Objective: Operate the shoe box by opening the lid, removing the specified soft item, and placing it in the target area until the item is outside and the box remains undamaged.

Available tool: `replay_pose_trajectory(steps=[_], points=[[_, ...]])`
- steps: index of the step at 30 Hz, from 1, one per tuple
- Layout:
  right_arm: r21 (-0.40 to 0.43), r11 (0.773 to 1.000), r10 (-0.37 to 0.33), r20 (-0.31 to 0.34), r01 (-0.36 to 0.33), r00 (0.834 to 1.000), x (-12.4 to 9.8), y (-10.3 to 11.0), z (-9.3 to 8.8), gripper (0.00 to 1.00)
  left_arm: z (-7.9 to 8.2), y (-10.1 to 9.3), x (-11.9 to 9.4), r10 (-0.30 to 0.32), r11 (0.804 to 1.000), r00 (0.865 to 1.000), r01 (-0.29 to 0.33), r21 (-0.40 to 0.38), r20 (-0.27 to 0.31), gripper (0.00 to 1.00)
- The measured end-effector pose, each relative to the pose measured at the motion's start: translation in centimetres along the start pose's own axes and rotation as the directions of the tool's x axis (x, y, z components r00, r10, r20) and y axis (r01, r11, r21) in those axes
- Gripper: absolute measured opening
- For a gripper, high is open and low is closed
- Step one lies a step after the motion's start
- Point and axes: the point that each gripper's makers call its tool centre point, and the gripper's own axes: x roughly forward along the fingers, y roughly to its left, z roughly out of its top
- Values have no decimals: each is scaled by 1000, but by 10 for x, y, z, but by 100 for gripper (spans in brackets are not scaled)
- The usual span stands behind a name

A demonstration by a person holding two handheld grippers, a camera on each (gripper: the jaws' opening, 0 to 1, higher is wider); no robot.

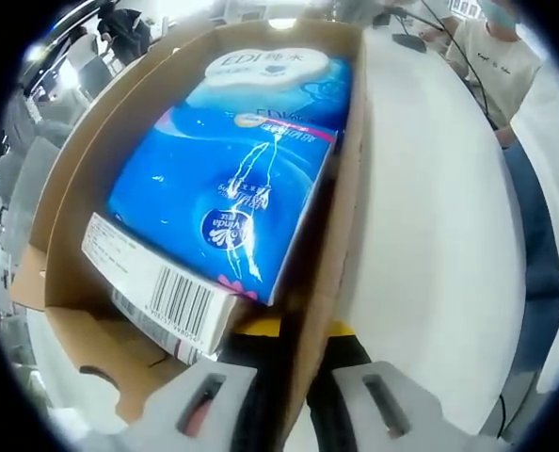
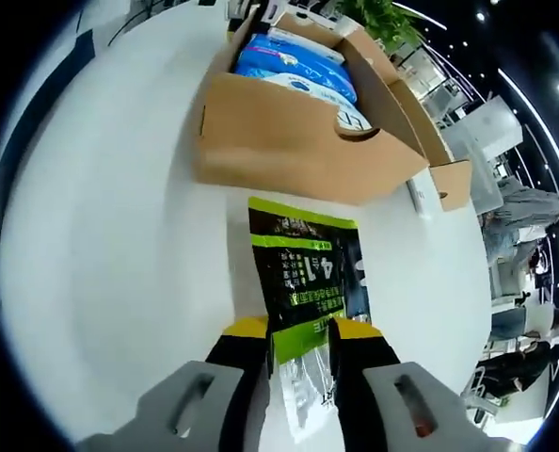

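Pouch out of the box, box wall pinched.
Right gripper [image 2: 298,363] is closed on the green-black pouch [image 2: 303,282], flat on the table [image 2: 101,235]: light, floppy, slick film, so grip the sealed edge. Left gripper [image 1: 294,377] clamps the box [image 1: 341,235] wall; blue tissue pack [image 1: 228,179] inside.

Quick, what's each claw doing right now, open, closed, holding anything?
Left claw: closed on the side wall of the cardboard box.
Right claw: closed on the green-and-black packet.
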Motion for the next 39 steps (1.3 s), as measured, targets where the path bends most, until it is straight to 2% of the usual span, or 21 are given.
replay_pose_trajectory(steps=[8,11,12,15,16,17,18,19,20,21,22,23,24,26,27,28,31,33,34,37,39], points=[[58,998,-1,-3,1,1000,-12,11,-2,23,2,-1,-1,-4,1000,1000,4,-2,0,6],[153,988,-35,44,28,998,-15,9,0,25,1,1,0,-9,1000,1000,9,5,5,5],[182,983,-38,38,30,999,-16,9,-2,25,1,1,0,-6,1000,1000,6,11,7,5],[193,981,-37,38,29,999,-16,8,-2,28,0,2,2,-6,1000,1000,6,3,4,5],[229,973,-30,55,16,998,-15,8,1,29,-1,2,3,-7,1000,1000,7,0,3,5],[298,955,-20,78,-4,997,-15,10,6,30,-1,3,3,-7,1000,1000,7,-1,3,6],[388,921,-27,100,-14,995,-14,6,10,32,-2,1,4,-6,1000,1000,6,1,4,6],[428,904,-49,111,-3,993,-13,0,13,35,-2,1,4,-2,1000,1000,2,3,5,6],[490,872,-74,123,4,990,-11,-6,15,38,-4,2,5,1,1000,1000,-1,6,7,6],[593,805,-98,127,3,987,-1,-12,15,40,-4,2,5,3,1000,1000,-3,7,8,6],[650,760,-106,128,-3,986,2,-16,16,44,-3,1,3,2,1000,1000,-2,5,6,6],[738,675,-143,132,-1,981,8,-26,16,46,-2,1,2,-3,1000,1000,3,-1,4,6],[783,622,-169,129,4,977,12,-32,16,47,-2,0,1,-4,1000,1000,4,-3,3,6],[813,582,-175,118,5,977,20,-34,13,47,-2,1,2,-2,1000,1000,2,-3,4,6],[855,519,-165,90,9,982,23,-29,10,47,-2,2,2,-1,1000,1000,1,-5,3,6],[867,498,-161,81,10,984,27,-28,8,47,-2,2,2,0,1000,1000,0,-7,2,6],[851,524,-150,40,45,988,32,-20,0,47,-2,3,2,-1,1000,1000,1,-12,1,6],[853,519,-191,59,50,980,31,-23,2,47,0,0,1,-2,1000,1000,2,-12,1,6],[858,512,-188,55,50,981,30,-21,1,47,-1,0,1,-3,1000,1000,3,-12,1,6],[854,519,-200,66,49,978,29,-18,0,46,-2,4,1,-2,1000,1000,2,-11,2,6],[856,514,-201,63,51,978,25,-15,0,46,-1,3,1,-3,1000,1000,3,-12,1,6]])
